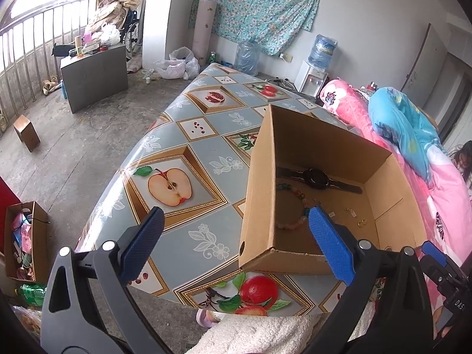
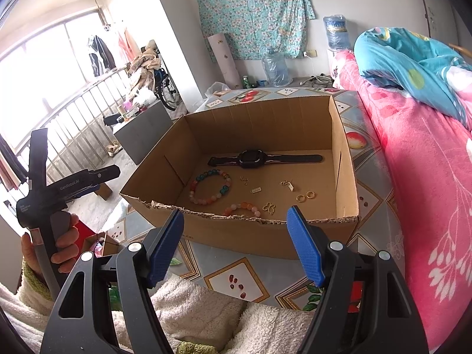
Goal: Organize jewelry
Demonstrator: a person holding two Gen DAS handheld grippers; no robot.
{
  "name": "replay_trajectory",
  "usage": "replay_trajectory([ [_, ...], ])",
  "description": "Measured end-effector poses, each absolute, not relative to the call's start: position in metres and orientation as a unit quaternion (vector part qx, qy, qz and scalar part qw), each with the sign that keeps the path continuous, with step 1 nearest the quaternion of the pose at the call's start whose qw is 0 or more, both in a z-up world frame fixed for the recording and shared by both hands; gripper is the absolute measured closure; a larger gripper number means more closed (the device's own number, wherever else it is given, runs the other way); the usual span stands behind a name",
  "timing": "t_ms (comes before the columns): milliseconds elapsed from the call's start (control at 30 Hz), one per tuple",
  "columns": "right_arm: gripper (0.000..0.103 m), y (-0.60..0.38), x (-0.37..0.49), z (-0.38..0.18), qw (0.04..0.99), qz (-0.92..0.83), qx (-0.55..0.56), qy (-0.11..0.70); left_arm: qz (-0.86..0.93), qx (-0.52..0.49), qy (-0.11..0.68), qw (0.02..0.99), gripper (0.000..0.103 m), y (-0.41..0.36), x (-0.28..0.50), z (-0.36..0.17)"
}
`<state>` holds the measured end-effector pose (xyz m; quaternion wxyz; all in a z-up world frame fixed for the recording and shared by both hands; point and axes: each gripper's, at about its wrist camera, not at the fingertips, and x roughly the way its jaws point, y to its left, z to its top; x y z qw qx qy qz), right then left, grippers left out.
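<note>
An open cardboard box (image 2: 343,159) stands on the table; it also shows in the left wrist view (image 1: 259,183). Inside lie a black watch (image 2: 253,158), a multicoloured bead bracelet (image 2: 210,187), a smaller orange bead bracelet (image 2: 243,208), two gold rings (image 2: 305,196), a gold butterfly charm (image 2: 268,208) and small gold pieces (image 2: 287,184). The watch (image 1: 317,178) and a bracelet (image 1: 298,206) show in the left wrist view. My right gripper (image 2: 236,218) is open and empty in front of the box's near wall. My left gripper (image 1: 234,215) is open and empty, its fingers either side of the box's left wall.
The table (image 1: 183,135) has a fruit-patterned cloth. A bed with pink and blue quilts (image 2: 419,135) runs along the right. Small boxes (image 1: 26,132) and a grey cabinet (image 1: 94,73) stand on the floor to the left. The left hand-held gripper's handle (image 2: 44,200) shows at left.
</note>
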<state>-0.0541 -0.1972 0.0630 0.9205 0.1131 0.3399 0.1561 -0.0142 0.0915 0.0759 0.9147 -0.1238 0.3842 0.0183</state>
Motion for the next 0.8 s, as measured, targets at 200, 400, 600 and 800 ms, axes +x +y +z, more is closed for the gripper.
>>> replay_trajectory([
  [200, 0.032, -0.196, -0.055, 0.063, 0.921, 0.156, 0.113, 0.339, 0.015, -0.114, 0.377, 0.919, 0.008, 0.086, -0.018, 0.077],
  [400, 0.032, -0.194, -0.059, 0.061, 0.920, 0.148, 0.110, 0.346, 0.013, -0.102, 0.387, 0.916, 0.008, 0.073, -0.027, 0.073],
  [600, 0.028, -0.189, -0.068, 0.050, 0.918, 0.119, 0.095, 0.367, 0.020, -0.042, 0.353, 0.935, 0.008, 0.040, -0.057, 0.069],
  [800, 0.026, -0.188, -0.067, 0.032, 0.910, 0.079, 0.091, 0.398, 0.008, 0.013, 0.388, 0.921, 0.008, 0.002, -0.061, 0.045],
])
